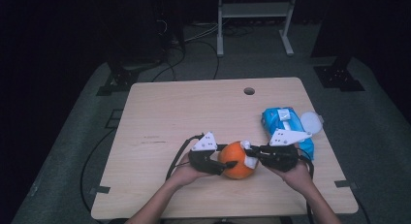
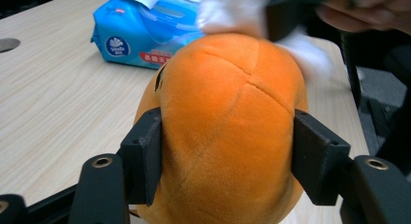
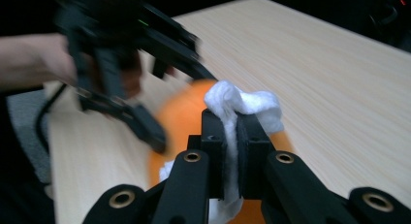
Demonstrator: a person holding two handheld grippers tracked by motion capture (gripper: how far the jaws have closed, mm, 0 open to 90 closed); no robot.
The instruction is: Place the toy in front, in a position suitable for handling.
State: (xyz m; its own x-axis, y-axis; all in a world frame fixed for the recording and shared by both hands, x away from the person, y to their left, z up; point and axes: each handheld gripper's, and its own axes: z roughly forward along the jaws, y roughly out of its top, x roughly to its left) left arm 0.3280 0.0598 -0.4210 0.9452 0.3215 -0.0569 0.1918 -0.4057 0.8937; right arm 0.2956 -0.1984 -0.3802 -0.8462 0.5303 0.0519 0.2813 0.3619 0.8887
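Observation:
An orange plush toy (image 1: pixel 236 162) rests on the wooden table (image 1: pixel 194 107) near its front edge. My left gripper (image 1: pixel 227 162) reaches in from the toy's left. In the left gripper view its pads (image 2: pixel 145 156) press on both sides of the toy (image 2: pixel 232 112). My right gripper (image 1: pixel 254 152) comes in from the right, shut on a crumpled white wipe (image 1: pixel 249 158). In the right gripper view the wipe (image 3: pixel 245 103) is pinched between the jaws and lies against the top of the toy (image 3: pixel 181 117).
A blue pack of wet wipes (image 1: pixel 283 120) lies behind the right hand, with a round white lid (image 1: pixel 310 122) beside it at the table's right edge. A cable hole (image 1: pixel 249 91) sits near the far edge. Dark floor and stands surround the table.

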